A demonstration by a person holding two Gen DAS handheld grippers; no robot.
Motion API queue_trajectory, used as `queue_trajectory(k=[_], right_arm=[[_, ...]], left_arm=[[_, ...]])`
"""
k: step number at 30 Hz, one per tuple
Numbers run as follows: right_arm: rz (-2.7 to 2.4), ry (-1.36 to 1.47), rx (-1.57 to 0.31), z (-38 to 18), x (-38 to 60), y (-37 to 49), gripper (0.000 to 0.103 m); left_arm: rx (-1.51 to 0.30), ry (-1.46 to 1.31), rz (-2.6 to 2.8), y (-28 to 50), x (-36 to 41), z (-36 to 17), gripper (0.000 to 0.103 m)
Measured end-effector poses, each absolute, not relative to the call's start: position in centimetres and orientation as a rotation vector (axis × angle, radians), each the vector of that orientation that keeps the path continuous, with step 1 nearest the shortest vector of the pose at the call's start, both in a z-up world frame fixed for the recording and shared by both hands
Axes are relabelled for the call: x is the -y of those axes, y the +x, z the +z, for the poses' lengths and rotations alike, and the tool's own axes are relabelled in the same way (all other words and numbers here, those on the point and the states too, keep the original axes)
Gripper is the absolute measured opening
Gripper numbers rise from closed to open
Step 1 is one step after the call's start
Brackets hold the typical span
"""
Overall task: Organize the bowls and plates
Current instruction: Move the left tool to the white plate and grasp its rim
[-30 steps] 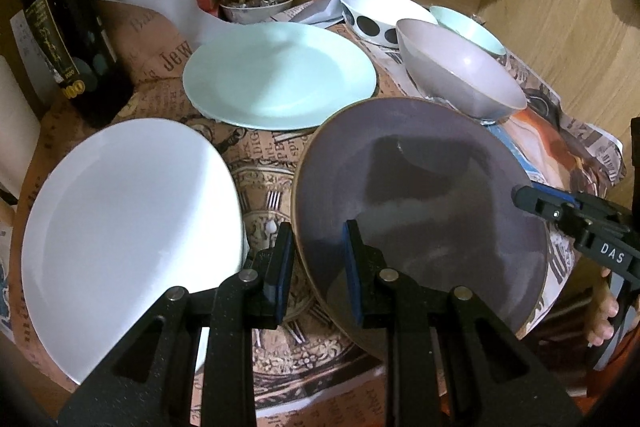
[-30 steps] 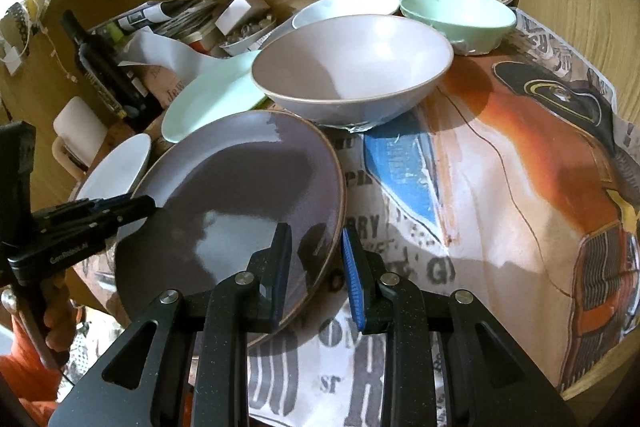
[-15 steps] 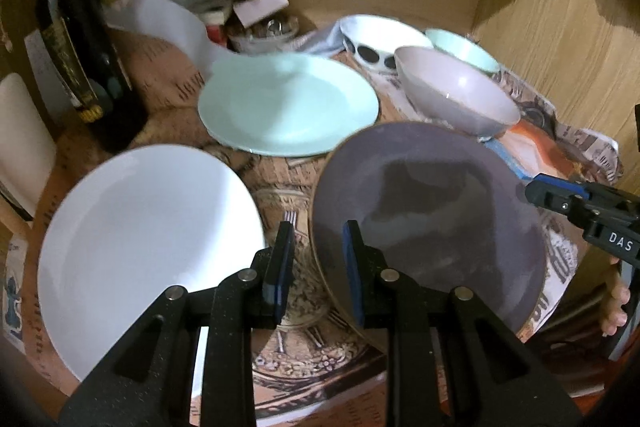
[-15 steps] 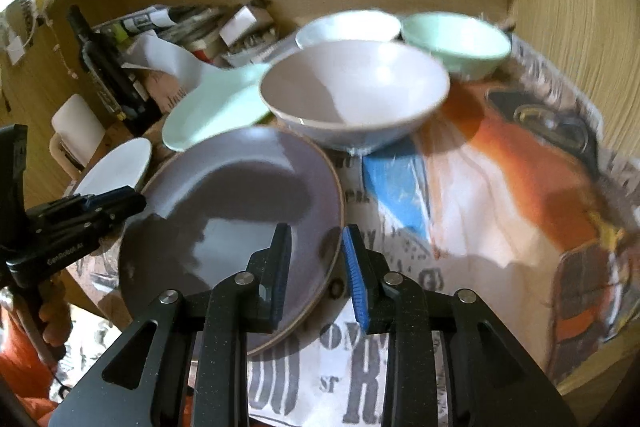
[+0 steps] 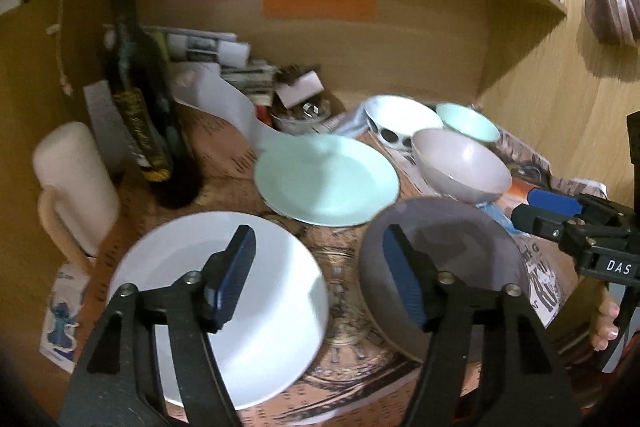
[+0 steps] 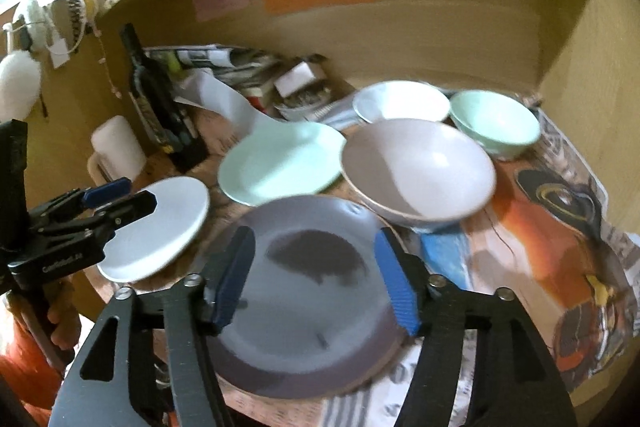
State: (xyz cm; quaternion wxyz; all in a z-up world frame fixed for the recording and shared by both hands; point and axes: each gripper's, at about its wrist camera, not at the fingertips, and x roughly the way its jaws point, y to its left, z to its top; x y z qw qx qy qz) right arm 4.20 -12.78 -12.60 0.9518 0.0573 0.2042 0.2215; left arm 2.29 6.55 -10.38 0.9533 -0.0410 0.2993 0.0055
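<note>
Grey plate (image 6: 304, 291): lies flat at the front edge of the surface, near its right half, touching neither gripper
Left gripper (image 5: 316, 279): jaws opening — spread wide, nothing between the pads; seen from its own camera it hangs over the gap between the white plate and the grey plate
Right gripper (image 6: 316, 277): jaws opening too, blue pads apart above the grey plate, not pressing on it
White plate (image 5: 224, 307): front left corner of the surface, just beside the grey plate
Mint plate (image 5: 326, 179): middle of the surface, behind the two front plates
Pale grey bowl (image 6: 418, 173): upright, just behind the grey plate toward the right
Mint bowl (image 6: 494, 121): back right corner, next to the pale grey bowl
White bowl (image 6: 400, 101): back edge, left of the mint bowl — dark ovals on its outer wall
Dark bottle (image 5: 140, 103): upright at the back left
Newspaper covering (image 6: 560, 227): spread under the crockery
</note>
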Motion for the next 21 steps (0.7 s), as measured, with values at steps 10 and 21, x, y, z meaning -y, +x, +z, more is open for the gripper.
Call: queue_trajectory(k=[10,21], right_arm=[[0.562,0.064,-0.413,-11.6,6.9,5.3,0.065],[0.637,-0.017,-0.476,-12.0,1.5,7.2,0.065]], left_arm=[[-0.592,-0.112,0.116,-0.1,-11.2,-10.4,0.083],[-0.667,-0.223,0.229,-1.2,-17.9,-13.6,0.084]])
